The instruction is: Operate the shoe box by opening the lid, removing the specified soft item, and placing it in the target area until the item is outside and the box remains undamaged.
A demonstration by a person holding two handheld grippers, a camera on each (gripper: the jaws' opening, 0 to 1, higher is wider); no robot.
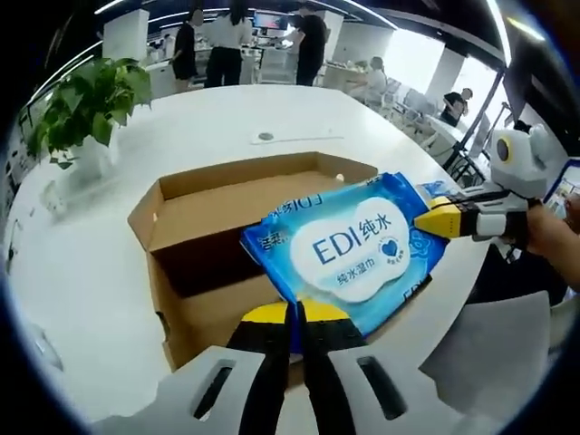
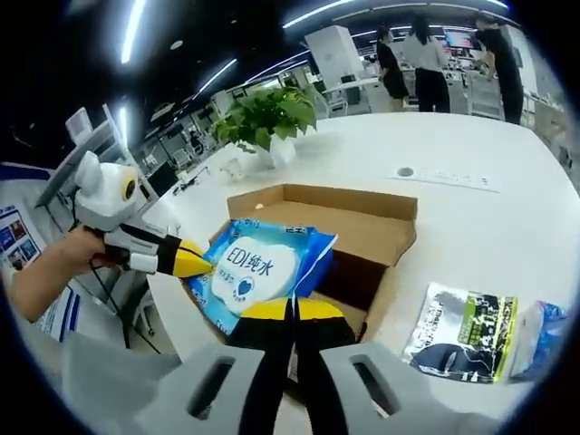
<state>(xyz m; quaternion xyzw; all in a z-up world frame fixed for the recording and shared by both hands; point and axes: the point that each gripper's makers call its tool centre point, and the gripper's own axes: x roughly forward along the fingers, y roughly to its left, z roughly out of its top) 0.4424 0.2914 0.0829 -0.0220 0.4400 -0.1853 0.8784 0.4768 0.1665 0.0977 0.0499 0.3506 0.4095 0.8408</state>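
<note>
Over the open brown cardboard shoe box (image 1: 217,217), a blue plastic wet-wipes pack (image 1: 349,249) is pinched at opposite edges by both closed yellow-tipped grippers, left (image 1: 294,313) and right (image 2: 292,310).

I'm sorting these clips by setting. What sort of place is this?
Probably an open-plan office. A large white table holds the open shoe box and a potted plant; behind it are people standing among desks and long ceiling strip lights.
</note>
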